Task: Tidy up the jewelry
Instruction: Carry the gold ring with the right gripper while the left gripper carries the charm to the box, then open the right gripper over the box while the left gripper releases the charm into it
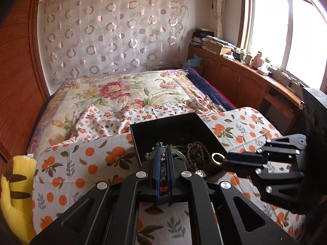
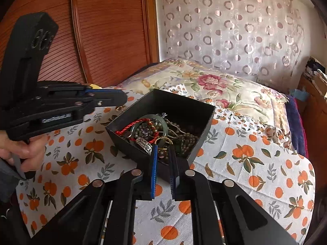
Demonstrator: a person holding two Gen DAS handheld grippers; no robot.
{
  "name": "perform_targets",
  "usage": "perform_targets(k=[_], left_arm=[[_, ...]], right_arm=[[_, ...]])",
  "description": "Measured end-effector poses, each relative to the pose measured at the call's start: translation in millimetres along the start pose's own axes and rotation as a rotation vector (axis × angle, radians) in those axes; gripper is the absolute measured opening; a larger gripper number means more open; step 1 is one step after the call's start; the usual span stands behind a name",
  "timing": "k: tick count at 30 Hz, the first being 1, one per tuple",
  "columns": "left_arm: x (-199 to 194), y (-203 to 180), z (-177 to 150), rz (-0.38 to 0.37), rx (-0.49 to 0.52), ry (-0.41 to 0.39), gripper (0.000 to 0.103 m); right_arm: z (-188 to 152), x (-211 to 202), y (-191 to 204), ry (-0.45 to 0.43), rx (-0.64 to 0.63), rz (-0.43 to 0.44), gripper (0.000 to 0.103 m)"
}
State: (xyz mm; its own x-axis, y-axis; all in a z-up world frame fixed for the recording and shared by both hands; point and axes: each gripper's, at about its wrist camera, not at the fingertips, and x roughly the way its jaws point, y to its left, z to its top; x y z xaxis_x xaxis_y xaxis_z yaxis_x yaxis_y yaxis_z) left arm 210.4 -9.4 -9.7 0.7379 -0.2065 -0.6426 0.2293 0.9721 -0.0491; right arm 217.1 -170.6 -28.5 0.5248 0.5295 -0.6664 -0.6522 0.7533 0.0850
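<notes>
Right tool (image 2: 163, 153): fingers apart, tips at the near rim of the black box (image 2: 206, 120), low centre of the right wrist frame. A gold ring (image 2: 161, 139) sits just beyond the tips, at or between them; contact cannot be told. The ring lies straight ahead of this tool, so the right tool is the nearer one for it.

Left tool (image 1: 162, 149): fingers drawn nearly together, with something small and reddish between the pads, identity unclear. In the right wrist view it hangs at mid left, above and left of the box rim.

Box contents, a tangled heap:
- red twisted cord (image 2: 130, 126)
- green bangle (image 2: 155, 119), lying flat
- silver filigree piece (image 2: 144, 144), near edge
- dark bead strand (image 2: 188, 140), right side

Box rests on the orange-print cloth (image 2: 255, 163) over the tabletop. A yellow plush toy (image 1: 14, 200) sits at the lower left of the left wrist frame.
</notes>
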Motion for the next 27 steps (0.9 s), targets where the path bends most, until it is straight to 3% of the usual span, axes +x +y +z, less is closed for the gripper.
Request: perform_targets(k=[6, 10, 17, 18, 20, 22, 27], left_arm=[[6.9, -3.5, 4.3, -0.001, 0.003, 0.004, 0.004], [10.0, -4.4, 4.6, 0.004, 0.002, 0.009, 0.004], [13.2, -6.3, 8.1, 0.018, -0.003, 0.015, 0.006], [11.9, -6.6, 7.0, 0.021, -0.004, 0.014, 0.008], [7.3, -7.0, 5.3, 0.027, -0.009, 0.005, 0.026], [2.0, -7.0, 2.3, 0.028, -0.013, 0.0, 0.032], [-17.3, -10.4, -7.1, 0.045, -0.021, -0.014, 0.061]], right_arm=[[-0.8, -3.2, -3.9, -0.009, 0.015, -0.009, 0.012], [-1.5, -6.8, -5.5, -0.019, 0.022, -0.017, 0.028], [-5.8, -20.7, -9.6, -0.035, 0.043, -0.033, 0.028], [-7.1, -23.2, -9.8, -0.038, 0.048, -0.035, 0.028], [-9.1, -28.6, -9.8, -0.044, 0.055, -0.04, 0.028], [-12.1, -35.2, -9.4, -0.052, 0.063, -0.047, 0.028], [-19.8, -52.0, -4.2, -0.078, 0.09, -0.071, 0.028]])
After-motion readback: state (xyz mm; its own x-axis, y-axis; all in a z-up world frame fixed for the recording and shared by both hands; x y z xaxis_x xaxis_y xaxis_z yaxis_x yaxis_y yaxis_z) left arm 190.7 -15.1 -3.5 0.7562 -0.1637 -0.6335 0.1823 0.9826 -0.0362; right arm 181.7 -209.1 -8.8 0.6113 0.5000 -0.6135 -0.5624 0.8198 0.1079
